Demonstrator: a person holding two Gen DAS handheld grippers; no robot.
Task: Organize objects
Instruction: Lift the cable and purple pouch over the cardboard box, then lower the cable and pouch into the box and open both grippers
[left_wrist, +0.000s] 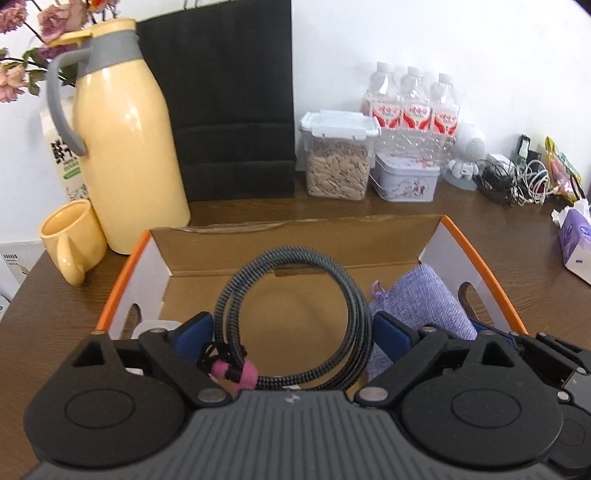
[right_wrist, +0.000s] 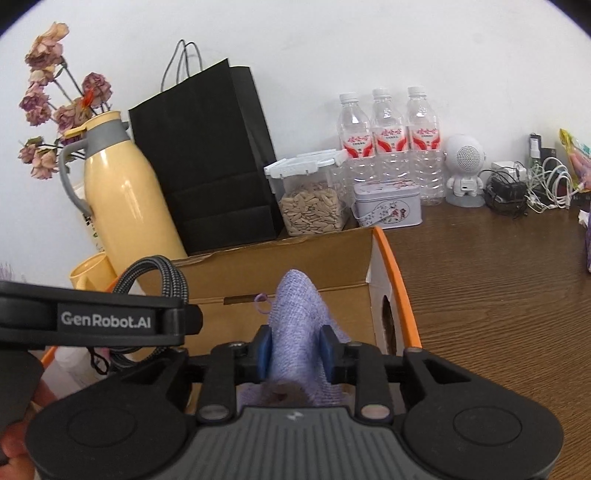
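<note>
Cardboard box (left_wrist: 303, 245) before us: our left gripper (left_wrist: 293, 332) gapes wide around a braided cable coil (left_wrist: 295, 314), our right gripper (right_wrist: 295, 352) brackets a lilac pouch (right_wrist: 297, 317), grip uncertain.

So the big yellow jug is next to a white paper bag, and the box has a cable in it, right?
Nearly. The paper bag beside the yellow jug is black, not white; the right wrist view shows it clearly, handles and all. The rest is right: the coiled cable does sit in the cardboard box.
</note>
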